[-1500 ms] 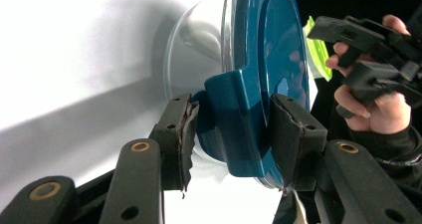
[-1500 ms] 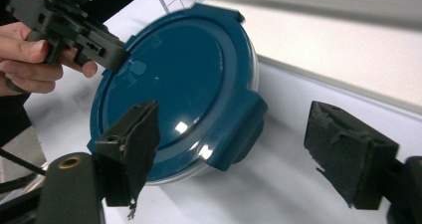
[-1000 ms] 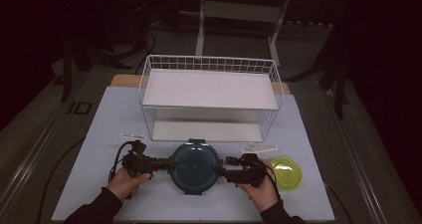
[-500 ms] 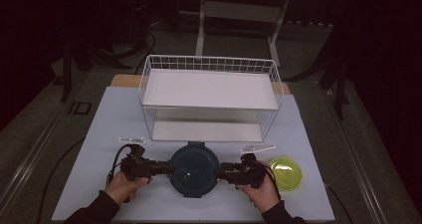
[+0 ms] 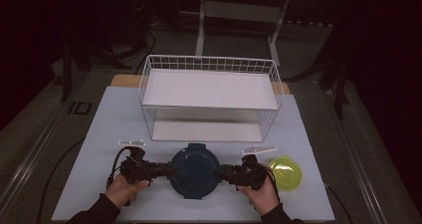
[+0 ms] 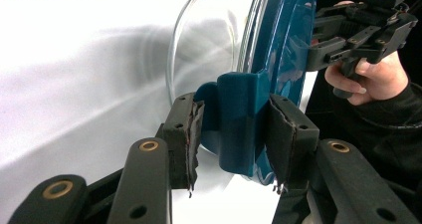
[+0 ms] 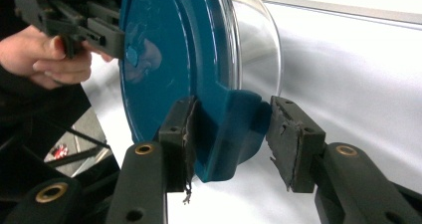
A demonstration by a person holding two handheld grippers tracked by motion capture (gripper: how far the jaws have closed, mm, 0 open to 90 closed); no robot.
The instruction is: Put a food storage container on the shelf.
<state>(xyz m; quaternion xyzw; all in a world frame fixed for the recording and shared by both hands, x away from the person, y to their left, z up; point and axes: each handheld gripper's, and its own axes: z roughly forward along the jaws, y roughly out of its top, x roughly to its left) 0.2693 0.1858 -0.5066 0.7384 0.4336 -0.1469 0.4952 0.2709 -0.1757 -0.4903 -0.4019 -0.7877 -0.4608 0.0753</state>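
Note:
A round glass container (image 6: 209, 40) with a dark blue lid (image 5: 194, 170) sits on the table's near middle, and the two grippers flank it. My left gripper (image 5: 169, 170) is at its left side. In the left gripper view, my left gripper (image 6: 236, 134) has both pads pressed on the lid's blue clip tab (image 6: 239, 119). My right gripper (image 5: 221, 173) is at the container's right side. Its jaws have just been closing around the other clip tab (image 7: 229, 134), and both pads of my right gripper (image 7: 231, 139) now touch it. The lid (image 7: 164, 59) faces the right gripper's camera edge-on.
A two-level white wire rack (image 5: 209, 89) stands behind the container. A yellow-green bowl (image 5: 286, 172) lies just right of the right hand. Two small white strips (image 5: 132, 143) (image 5: 259, 149) lie on the pale mat (image 5: 99, 134) in front of the rack.
Both hands have shifted slightly toward the near edge of the table. The container stays between the grippers in nearly the same spot.

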